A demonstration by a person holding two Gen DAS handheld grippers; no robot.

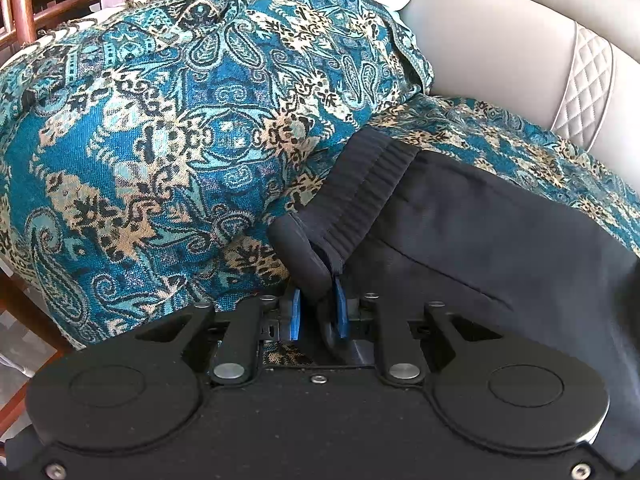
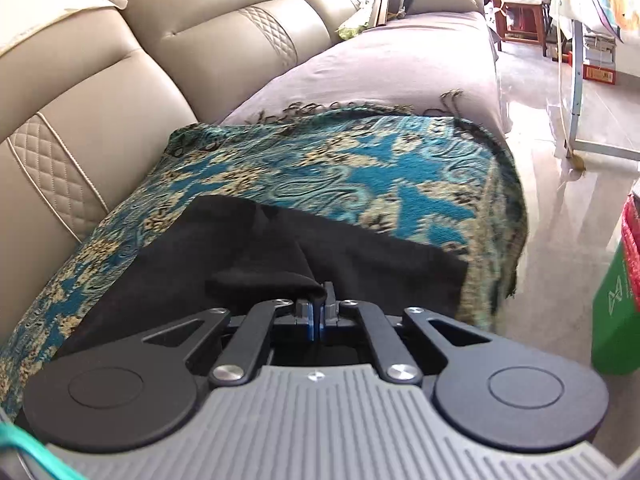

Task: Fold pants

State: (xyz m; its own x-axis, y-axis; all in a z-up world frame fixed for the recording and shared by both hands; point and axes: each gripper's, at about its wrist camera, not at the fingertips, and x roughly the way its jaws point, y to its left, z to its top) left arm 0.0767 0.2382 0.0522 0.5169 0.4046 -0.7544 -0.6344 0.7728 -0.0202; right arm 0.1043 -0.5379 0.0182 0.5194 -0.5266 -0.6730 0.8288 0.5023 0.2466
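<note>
**Both grippers pinching black pants on a sofa throw**

One pair of black pants [image 1: 480, 232], two grippers, one teal paisley throw [image 1: 160, 140] over a beige leather sofa [image 1: 520, 40]. Pants lie on the throw. Left gripper [image 1: 318, 280] clamps the ribbed elastic waistband [image 1: 368, 184] at its near end. Right gripper [image 2: 320, 308] is pinched tight on a thin fold of the soft matte cloth. Sofa back has quilted diamond panels.

Both fisheye views are daylit and strongly curved at the edges. Glare is seen on the floor [image 2: 560, 128] at upper right, where highlights are blown out; slight softness is noted there.
</note>
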